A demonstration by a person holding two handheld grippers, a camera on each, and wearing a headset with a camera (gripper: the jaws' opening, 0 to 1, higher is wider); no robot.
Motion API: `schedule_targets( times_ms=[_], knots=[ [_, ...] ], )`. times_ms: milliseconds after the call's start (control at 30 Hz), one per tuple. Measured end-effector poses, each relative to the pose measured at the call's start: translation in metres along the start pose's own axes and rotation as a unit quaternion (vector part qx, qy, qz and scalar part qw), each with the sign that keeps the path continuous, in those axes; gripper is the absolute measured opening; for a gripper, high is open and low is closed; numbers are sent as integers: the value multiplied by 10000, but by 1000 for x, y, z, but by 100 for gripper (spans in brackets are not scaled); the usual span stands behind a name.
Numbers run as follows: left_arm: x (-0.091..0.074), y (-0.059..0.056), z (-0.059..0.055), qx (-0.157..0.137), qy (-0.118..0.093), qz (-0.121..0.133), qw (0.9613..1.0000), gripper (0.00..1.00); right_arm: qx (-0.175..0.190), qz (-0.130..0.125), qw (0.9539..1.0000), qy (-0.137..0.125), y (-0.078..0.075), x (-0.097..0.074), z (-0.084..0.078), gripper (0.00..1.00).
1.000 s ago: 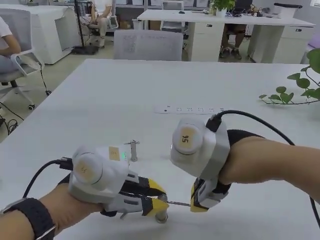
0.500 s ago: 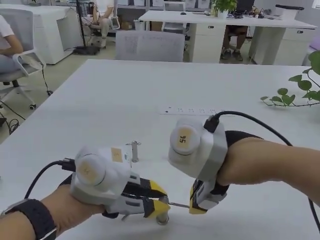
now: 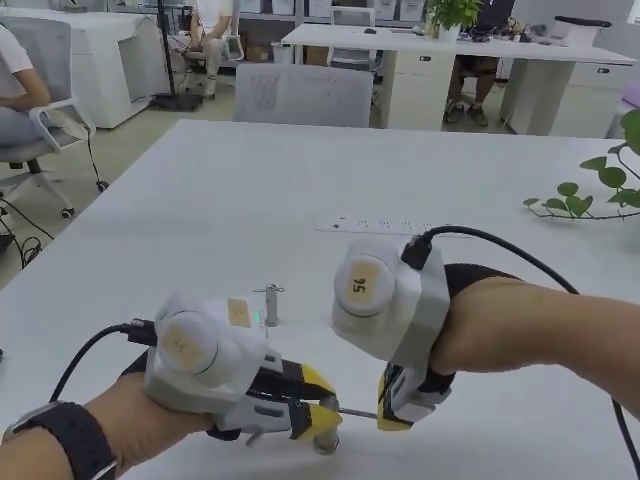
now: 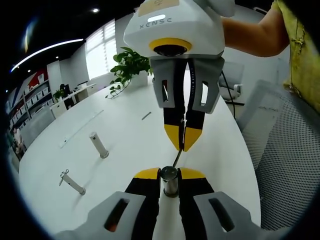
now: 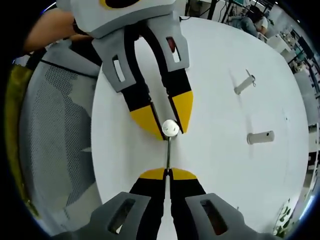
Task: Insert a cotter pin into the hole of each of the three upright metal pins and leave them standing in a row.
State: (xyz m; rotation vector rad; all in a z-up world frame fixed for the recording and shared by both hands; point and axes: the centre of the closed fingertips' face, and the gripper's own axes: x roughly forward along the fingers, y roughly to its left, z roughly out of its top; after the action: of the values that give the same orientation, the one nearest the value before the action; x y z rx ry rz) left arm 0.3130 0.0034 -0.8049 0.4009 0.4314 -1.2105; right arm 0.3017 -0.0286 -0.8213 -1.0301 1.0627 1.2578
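Note:
My left gripper (image 3: pixel 320 422) is shut on an upright metal pin (image 4: pixel 170 181) near the table's front edge. Facing it, my right gripper (image 3: pixel 388 414) is shut on a thin cotter pin (image 5: pixel 168 155), whose free tip touches the side of that pin's head (image 5: pixel 170 128). In the left gripper view the right gripper (image 4: pixel 183 139) comes down from the top with the cotter pin (image 4: pixel 177 158). Farther back stands a second pin with a cotter pin through it (image 3: pixel 270 303) (image 4: pixel 73 183) (image 5: pixel 243 83). A third, plain pin (image 4: pixel 99 145) (image 5: pixel 260 137) stands beside it.
A white power strip (image 3: pixel 385 224) lies across the middle of the white table (image 3: pixel 250 190). A small loose piece of metal (image 4: pixel 146 116) lies farther off. A green plant (image 3: pixel 590 190) reaches in at the right edge. A grey chair (image 3: pixel 300 95) stands behind the table.
Both grippers hold about the same places, the cotter pin's tip still at the gripped pin. The head camera has shifted a little.

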Motion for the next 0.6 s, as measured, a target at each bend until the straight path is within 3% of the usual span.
schedule_targets(
  times_ms=[433,600],
  knots=[
    [0,-5,-3,95,99,-50,9999,15,-134,-12,9999,72,1,-3,1,3],
    [0,-5,-3,159,131,-61,9998,12,-249,-19,9996,137,1,-3,0,3]
  ],
)
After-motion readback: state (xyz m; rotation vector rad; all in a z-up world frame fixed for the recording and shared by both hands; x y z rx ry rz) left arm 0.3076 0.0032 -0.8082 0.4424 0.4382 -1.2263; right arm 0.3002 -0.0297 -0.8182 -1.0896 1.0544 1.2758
